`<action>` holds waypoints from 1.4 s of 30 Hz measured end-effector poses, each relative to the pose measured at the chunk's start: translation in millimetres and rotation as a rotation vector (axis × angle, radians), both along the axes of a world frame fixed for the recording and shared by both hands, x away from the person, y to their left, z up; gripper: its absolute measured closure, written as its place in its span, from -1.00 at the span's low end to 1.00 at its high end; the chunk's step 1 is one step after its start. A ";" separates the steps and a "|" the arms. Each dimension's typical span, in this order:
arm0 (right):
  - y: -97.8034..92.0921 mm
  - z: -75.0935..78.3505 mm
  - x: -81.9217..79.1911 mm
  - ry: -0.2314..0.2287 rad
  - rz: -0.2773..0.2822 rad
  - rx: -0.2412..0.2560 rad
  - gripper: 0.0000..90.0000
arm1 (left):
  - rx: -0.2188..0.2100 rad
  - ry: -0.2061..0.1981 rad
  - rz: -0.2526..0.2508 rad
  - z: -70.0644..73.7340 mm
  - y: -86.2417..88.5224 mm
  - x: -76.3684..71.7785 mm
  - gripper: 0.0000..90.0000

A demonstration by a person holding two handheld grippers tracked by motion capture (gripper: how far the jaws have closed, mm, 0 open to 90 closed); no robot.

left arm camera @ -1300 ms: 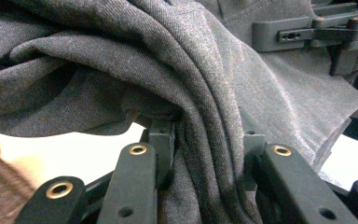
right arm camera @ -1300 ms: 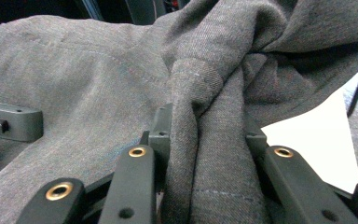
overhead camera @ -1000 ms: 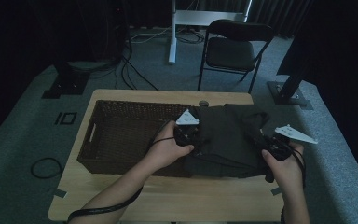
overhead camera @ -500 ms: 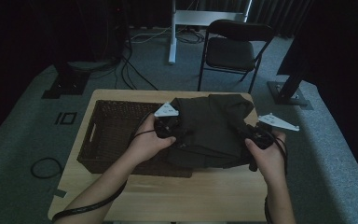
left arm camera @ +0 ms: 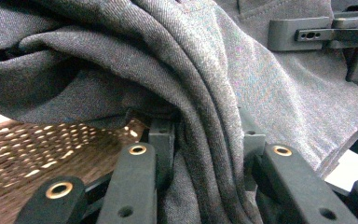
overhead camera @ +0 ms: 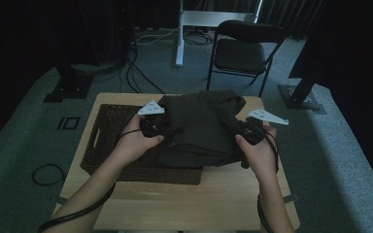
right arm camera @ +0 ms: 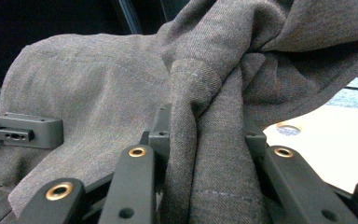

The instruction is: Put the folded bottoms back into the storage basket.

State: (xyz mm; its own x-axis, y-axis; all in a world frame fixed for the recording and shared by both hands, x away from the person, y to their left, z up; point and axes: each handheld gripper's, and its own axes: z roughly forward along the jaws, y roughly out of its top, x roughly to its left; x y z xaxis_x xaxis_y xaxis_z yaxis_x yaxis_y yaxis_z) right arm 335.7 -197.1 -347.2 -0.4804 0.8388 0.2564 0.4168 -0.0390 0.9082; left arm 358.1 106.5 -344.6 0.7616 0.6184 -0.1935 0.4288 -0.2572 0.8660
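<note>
You have one dark grey garment [overhead camera: 199,126], folded, held up between both tools over the right end of the wicker basket [overhead camera: 108,145]; left gripper [left arm camera: 200,154] clenched on its bunched left edge, right gripper [right arm camera: 200,154] clenched on the right edge; judged soft, light, floppy, non-slip; pinch several layers at the folds; count: one garment, one basket, two grippers.
</note>
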 end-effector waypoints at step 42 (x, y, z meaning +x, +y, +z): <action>146.2 -58.7 57.2 0.052 0.061 0.009 0.48 | 0.125 0.005 0.224 -48.7 123.8 24.7 0.52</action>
